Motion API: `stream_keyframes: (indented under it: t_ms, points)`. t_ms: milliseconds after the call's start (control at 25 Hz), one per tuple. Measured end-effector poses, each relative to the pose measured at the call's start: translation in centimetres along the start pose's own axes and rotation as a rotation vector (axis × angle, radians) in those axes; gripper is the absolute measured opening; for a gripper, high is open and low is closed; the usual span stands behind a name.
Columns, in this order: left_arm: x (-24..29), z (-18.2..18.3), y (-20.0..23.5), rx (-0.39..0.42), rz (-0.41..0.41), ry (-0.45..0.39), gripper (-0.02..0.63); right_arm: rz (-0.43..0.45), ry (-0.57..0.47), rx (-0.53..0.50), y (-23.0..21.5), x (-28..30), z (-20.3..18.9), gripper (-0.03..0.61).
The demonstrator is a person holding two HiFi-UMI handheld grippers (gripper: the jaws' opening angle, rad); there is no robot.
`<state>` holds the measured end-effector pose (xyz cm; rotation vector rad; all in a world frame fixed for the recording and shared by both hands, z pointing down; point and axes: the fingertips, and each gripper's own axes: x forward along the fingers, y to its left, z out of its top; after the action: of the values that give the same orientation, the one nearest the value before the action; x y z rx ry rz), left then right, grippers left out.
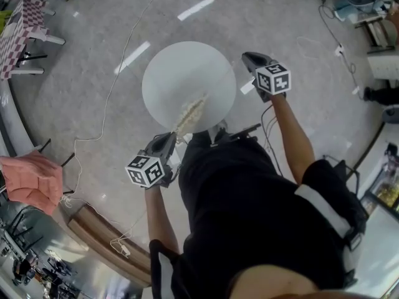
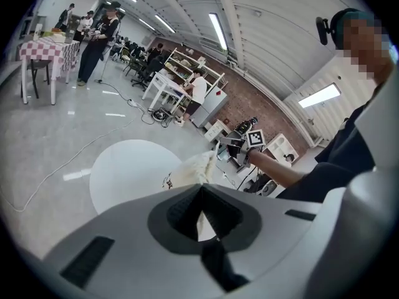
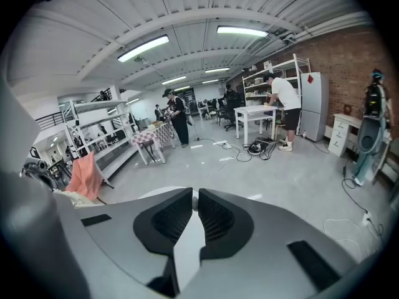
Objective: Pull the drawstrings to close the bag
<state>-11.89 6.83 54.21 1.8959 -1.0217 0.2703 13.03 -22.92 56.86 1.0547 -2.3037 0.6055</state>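
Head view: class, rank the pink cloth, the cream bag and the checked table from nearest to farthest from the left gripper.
1. The cream bag, just beyond the left gripper, up and to its right.
2. The pink cloth, off at the left edge.
3. The checked table, far upper-left corner.

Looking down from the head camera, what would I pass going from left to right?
Pink cloth, left gripper, bag, right gripper.

Left tool (image 1: 169, 139), right tool (image 1: 250, 58): jaws together; 2 arms wide apart.
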Motion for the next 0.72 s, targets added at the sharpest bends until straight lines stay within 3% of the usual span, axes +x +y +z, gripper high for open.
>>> stream_keyframes:
  t_ms: [120,280,480,720]
  points:
    - [-0.4,0.7,0.4,0.056,0.054,0.000,0.002,0.003,-0.013,-0.035,1.2,-0.6,0.7,0.028]
    - [0.2,2.2,0.6,0.169,0.146,0.013,0.002,0.070,-0.045,-0.160,5.5,-2.1,1.9,0.028]
    - [1.5,4.3,-0.4,0.199,0.127,-0.025,0.002,0.203,-0.032,-0.323,12.3,-3.6,2.1,0.028]
    - [2.6,5.6,-1.2,0.214,0.099,-0.049,0.002,0.361,-0.039,-0.350,19.1,-3.9,1.0,0.028]
